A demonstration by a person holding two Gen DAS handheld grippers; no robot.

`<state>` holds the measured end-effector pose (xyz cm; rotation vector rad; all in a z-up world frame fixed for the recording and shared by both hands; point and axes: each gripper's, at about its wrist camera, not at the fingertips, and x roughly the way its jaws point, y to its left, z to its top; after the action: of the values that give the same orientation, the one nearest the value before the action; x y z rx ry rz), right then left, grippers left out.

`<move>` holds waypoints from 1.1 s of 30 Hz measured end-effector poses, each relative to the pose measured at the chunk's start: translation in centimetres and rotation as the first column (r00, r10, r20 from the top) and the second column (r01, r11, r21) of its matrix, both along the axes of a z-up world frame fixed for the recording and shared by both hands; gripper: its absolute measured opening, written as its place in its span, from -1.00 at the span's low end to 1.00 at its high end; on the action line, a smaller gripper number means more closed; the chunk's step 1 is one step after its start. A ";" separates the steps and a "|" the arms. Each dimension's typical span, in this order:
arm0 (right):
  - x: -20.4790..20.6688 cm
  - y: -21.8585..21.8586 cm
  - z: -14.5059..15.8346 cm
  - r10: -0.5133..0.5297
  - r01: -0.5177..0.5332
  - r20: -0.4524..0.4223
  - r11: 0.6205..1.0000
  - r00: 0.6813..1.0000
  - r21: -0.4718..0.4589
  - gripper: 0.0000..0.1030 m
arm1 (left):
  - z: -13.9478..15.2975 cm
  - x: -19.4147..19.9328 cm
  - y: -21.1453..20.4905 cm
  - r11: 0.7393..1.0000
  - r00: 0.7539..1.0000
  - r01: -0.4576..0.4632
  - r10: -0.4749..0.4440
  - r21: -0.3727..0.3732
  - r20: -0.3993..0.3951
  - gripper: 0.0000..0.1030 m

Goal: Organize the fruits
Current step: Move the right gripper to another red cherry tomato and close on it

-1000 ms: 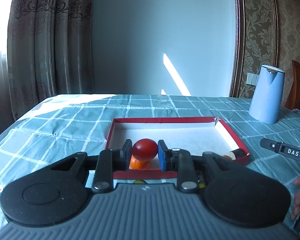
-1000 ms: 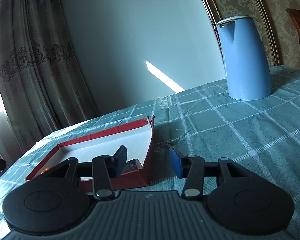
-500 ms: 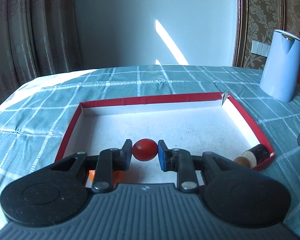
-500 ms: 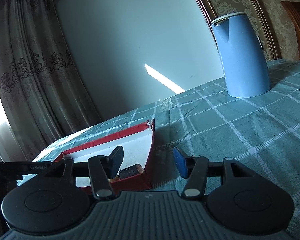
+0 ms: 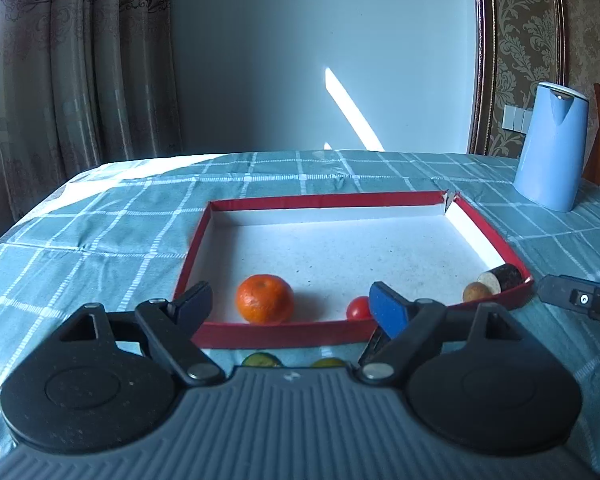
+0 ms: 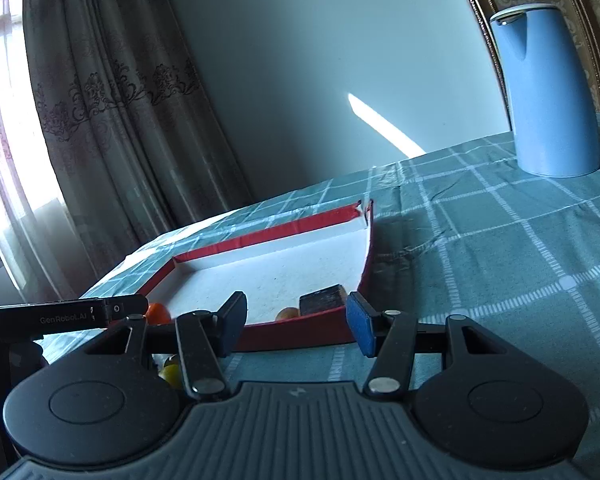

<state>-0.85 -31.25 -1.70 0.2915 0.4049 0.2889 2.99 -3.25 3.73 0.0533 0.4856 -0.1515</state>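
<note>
A red-rimmed white tray [image 5: 324, 200] lies on the checked tablecloth. In it are an orange mandarin [image 5: 265, 298], a small red tomato [image 5: 358, 308], a brown round fruit [image 5: 476, 291] and a dark cylinder piece [image 5: 500, 276]. My left gripper [image 5: 290, 304] hovers at the tray's near rim, its jaws opening with nothing pressed between them. The tomato rests on the tray floor just beside the blue right pad. My right gripper [image 6: 296, 320] stands open at the tray's near right corner [image 6: 356, 316], holding nothing.
Two green-yellow fruits [image 5: 260, 359] [image 5: 328, 361] lie on the cloth just in front of the tray, partly hidden by the left gripper's body. A blue kettle [image 5: 552, 148] stands at the far right. The right gripper's finger [image 5: 580, 300] shows right of the tray.
The left gripper's jaws spread apart and let go of the red tomato, which now lies in the tray. That gripper drew back toward the tray's near rim. The right gripper hardly moved.
</note>
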 end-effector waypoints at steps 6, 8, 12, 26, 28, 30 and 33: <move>-2.7 3.6 -0.5 0.155 -0.158 -0.034 0.978 0.987 -0.140 0.05 | -1.3 -4.8 3.7 0.998 0.998 -0.061 0.060 0.028 0.036 0.75; -3.4 4.4 -0.4 0.177 -0.181 -0.038 0.969 0.983 -0.166 0.05 | -1.9 -5.8 4.4 0.997 0.997 -0.068 0.066 0.040 0.048 0.77; -4.2 6.2 -0.4 0.204 -0.213 -0.060 0.946 0.977 -0.244 0.05 | -2.8 -6.8 5.4 0.997 0.997 -0.074 0.073 0.035 0.039 0.77; -2.5 8.3 -1.8 0.180 -0.233 -0.182 0.913 0.967 -0.336 -0.54 | -3.3 -6.1 6.9 0.996 0.996 -0.085 0.085 -0.008 -0.020 0.77; -2.6 8.3 -1.7 0.174 -0.226 -0.178 0.916 0.969 -0.332 -0.54 | -3.2 -5.8 7.0 0.996 0.996 -0.085 0.085 -0.005 -0.017 0.77; -2.6 8.1 -1.7 0.165 -0.214 -0.171 0.922 0.971 -0.324 -0.54 | -2.9 -5.5 7.0 0.997 0.997 -0.082 0.082 0.010 -0.001 0.77; -2.8 7.6 -1.6 0.159 -0.200 -0.159 0.933 0.974 -0.298 -0.54 | -2.4 -4.6 7.0 0.997 0.997 -0.070 0.070 0.032 0.021 0.78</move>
<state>-3.63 -23.68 -3.30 -0.0393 0.6025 0.3810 -1.60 3.78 1.33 0.0698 0.4698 -0.0742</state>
